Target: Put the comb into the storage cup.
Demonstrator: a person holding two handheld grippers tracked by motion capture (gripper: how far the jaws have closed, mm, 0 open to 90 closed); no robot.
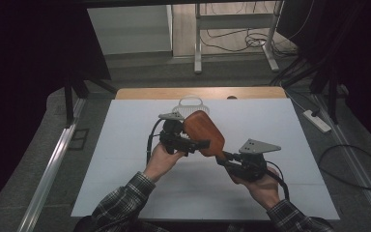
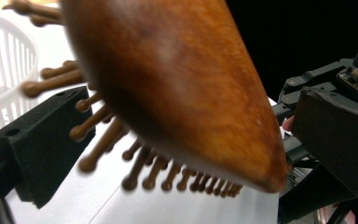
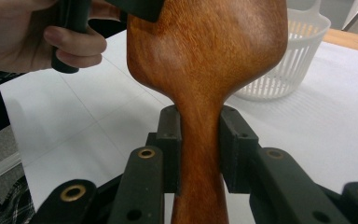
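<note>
I am holding a brown wooden paddle hairbrush point(image 1: 204, 133) up above the white worktop point(image 1: 125, 159), between my two tongs. My right tongs point(image 3: 200, 135) are gripping it by the narrow neck where the handle meets the head: in the right gripper view both black pads are pressing against the wood, one on each side, and the polished back of the brush head is rising straight up from them. In the high view my right tongs point(image 1: 224, 155) are pointing up and to the left, with the brush head slanting away from them toward my left tongs point(image 1: 200, 143).

My left tongs are reaching in from the other side at the brush head. In the left gripper view one black pad point(image 2: 46, 140) is sitting just beside the round-tipped brown bristles point(image 2: 102, 140), with the wooden back of the brush close above it and blurred. The other pad is hidden by the brush, so I cannot tell whether my left tongs are clamping the head or merely standing around it. The bristle side is facing down toward the worktop, the smooth back facing up and toward my right tongs.

A white slotted plastic basket point(image 1: 190, 107) is standing on the worktop beyond both tongs, just behind the brush head, close to the far wooden edge. My left hand point(image 3: 37, 37) is wrapping around the grip of its tongs.
</note>
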